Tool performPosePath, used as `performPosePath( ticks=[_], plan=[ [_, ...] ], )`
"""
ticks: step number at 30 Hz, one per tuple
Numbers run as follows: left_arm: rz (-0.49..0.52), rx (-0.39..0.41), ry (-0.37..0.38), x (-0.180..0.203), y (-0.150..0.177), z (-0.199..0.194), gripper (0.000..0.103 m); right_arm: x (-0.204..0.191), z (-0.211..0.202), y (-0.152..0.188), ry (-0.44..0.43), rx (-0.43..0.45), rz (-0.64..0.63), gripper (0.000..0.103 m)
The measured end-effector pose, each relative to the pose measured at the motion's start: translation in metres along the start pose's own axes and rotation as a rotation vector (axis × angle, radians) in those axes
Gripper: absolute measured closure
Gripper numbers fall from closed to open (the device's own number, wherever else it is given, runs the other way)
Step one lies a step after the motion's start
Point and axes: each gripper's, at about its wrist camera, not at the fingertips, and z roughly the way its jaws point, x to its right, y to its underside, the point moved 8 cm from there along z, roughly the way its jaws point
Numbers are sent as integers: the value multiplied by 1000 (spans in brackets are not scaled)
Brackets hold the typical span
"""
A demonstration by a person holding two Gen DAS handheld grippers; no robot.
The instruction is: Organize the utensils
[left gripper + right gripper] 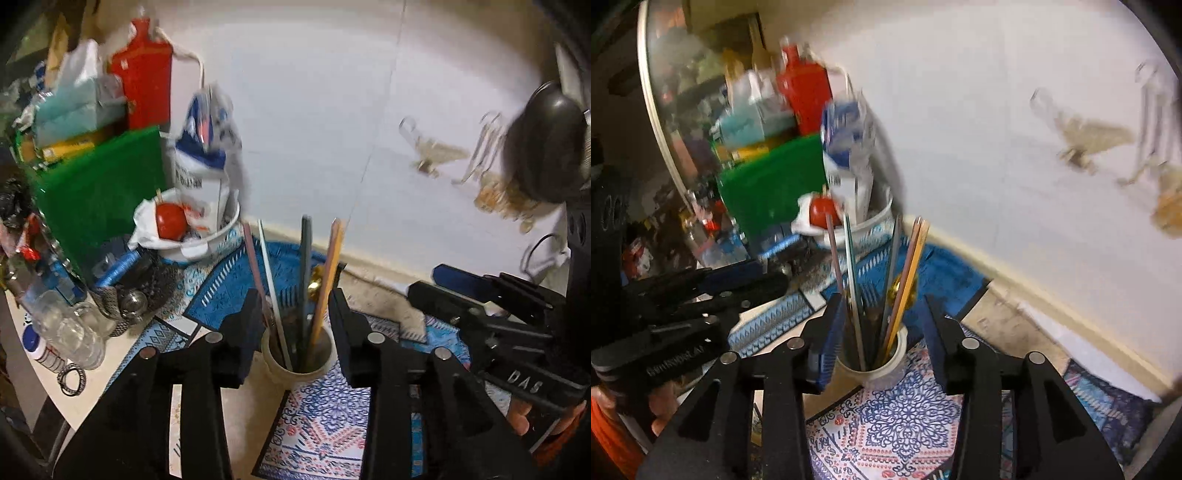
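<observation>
A cream cup point(275, 369) point(882, 374) stands on a patterned blue cloth point(325, 421) and holds several upright sticks: pink, white, grey and orange-wood chopsticks point(328, 280) point(908, 273). A gold utensil end point(314, 282) shows behind them. My left gripper point(295, 317) stands open just above the cup's mouth. The sticks rise through the gap between its fingers, and neither pad presses on them. My right gripper point(884, 325) is open around the same cup in the same way. Each gripper shows in the other's view: the right one point(436, 284), the left one point(768, 275).
A white tub point(207, 243) with a red ball and a paper carton stands behind the cup at left. Beside it are a green board point(99, 195), a red bottle point(142, 85) and clutter. A white tiled wall point(332, 110) lies close behind. Clear bottles point(70, 325) lie near the counter's left edge.
</observation>
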Motion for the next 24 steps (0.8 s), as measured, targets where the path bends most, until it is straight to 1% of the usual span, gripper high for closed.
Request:
performPosePath(
  ticks=[1,5,7,8,10,11,13,14,18,19,20,21,22,24],
  plan=[
    [-1,28,2,1,-3,-15,61,-1,-18,-4,10,41,1,61],
    [-2,135,-2,6,-13,-68,56,-10,-72,-17,41,174,3,55],
    [-5,185,-5,7,-16,-92,50,-16,-98,-22,57,240,3,48],
    [-3,213,-6,8,-17,-105,50,-19,-111,-25,68,276,2,47],
    [6,262,-11,12,-18,-128,46,-25,-138,-27,94,344,-5,38],
    [10,285,-18,14,-17,-139,45,-28,-146,-27,103,365,-5,36],
    [12,330,-28,18,-16,-159,39,-31,-163,-27,114,402,4,29],
    [10,349,-31,20,-15,-167,37,-32,-170,-26,119,416,10,28],
    [-1,392,-25,26,-14,-189,25,-36,-189,-20,145,445,24,21],
    [-1,404,-29,27,-14,-194,19,-37,-193,-19,148,451,26,17],
    [1,419,-39,29,-13,-200,16,-39,-197,-18,154,458,26,14],
    [2,432,-49,31,-12,-205,11,-39,-201,-16,164,464,25,9],
    [1,440,-57,31,-11,-209,9,-41,-204,-15,181,475,21,5],
    [-1,452,-63,33,-8,-214,6,-44,-208,-15,206,488,7,0]
  ],
)
